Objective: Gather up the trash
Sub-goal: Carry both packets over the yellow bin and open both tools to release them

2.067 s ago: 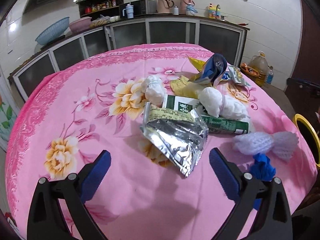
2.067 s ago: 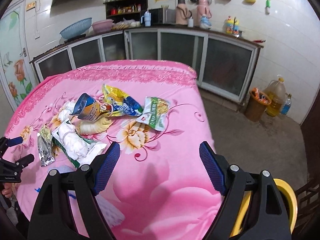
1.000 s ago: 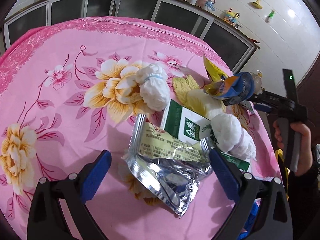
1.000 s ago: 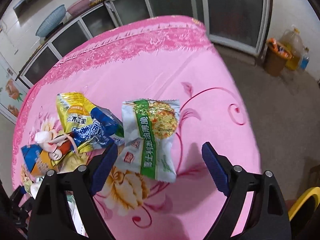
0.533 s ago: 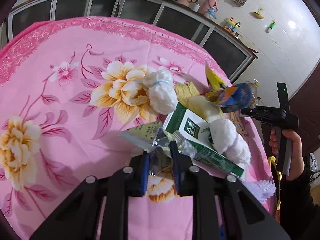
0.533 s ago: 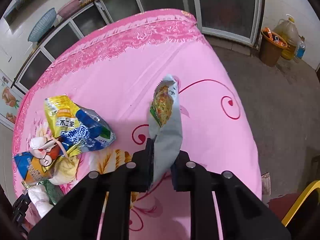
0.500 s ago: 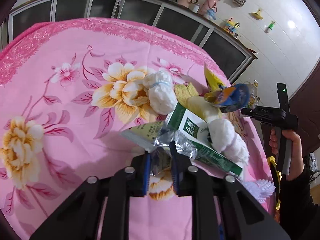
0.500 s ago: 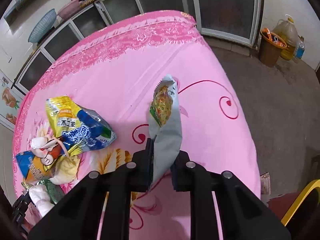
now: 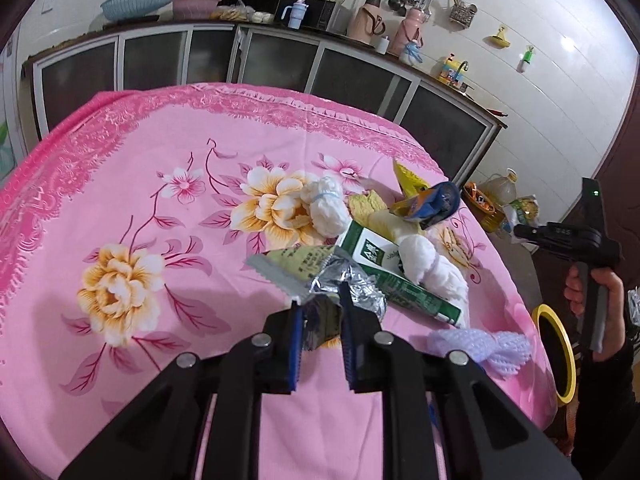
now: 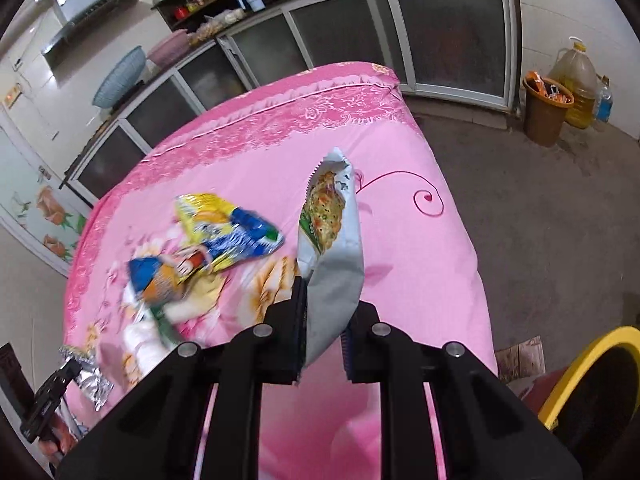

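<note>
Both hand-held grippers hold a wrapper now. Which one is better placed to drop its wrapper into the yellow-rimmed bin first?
Probably the right hand-held gripper: its green-white wrapper hangs clear of the table, and the yellow-rimmed bin is close beside it. The left hand-held gripper sits farther away.

Your left wrist camera looks close along its fingers across the pink tablecloth (image 9: 160,184) toward the kitchen cabinets (image 9: 280,60). Your right wrist camera looks down from higher, toward the table's far corner. Both views share the wrapper pile (image 9: 400,240) and the yellow-rimmed bin (image 10: 592,384).

Right gripper (image 10: 323,320) jaws clamped on green snack packet (image 10: 330,248) — lifted above pink tablecloth (image 10: 420,264).
</note>
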`<state>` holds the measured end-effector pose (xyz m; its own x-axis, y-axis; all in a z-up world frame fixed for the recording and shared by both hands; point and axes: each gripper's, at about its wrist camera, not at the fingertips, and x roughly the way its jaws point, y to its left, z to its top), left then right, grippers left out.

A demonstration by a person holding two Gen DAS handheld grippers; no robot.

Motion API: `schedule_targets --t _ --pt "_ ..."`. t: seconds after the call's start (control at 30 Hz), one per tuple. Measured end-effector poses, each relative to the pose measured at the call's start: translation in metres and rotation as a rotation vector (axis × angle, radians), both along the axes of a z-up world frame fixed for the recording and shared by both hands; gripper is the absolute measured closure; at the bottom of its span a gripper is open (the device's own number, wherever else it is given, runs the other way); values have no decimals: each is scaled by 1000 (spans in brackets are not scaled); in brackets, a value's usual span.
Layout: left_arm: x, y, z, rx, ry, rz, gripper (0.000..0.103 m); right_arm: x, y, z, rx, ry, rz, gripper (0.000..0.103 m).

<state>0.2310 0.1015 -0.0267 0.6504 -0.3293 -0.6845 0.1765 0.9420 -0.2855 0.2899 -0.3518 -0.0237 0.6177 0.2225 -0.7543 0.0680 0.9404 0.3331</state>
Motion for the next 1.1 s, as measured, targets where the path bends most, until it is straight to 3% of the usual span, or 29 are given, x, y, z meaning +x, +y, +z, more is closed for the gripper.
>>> schedule_targets --t 0.23,0.6,1.1 --pt "-19 -24 15 12 -34 -56 88 -54 -10 12 52 -36 11 87" --pt "-40 -109 33 33 -74 -222 88 -129 -59 6 102 -53 -44 87" --pt "-60 -263 41 44 -106 -530 88 -223 -169 -2 92 -94 -317 87"
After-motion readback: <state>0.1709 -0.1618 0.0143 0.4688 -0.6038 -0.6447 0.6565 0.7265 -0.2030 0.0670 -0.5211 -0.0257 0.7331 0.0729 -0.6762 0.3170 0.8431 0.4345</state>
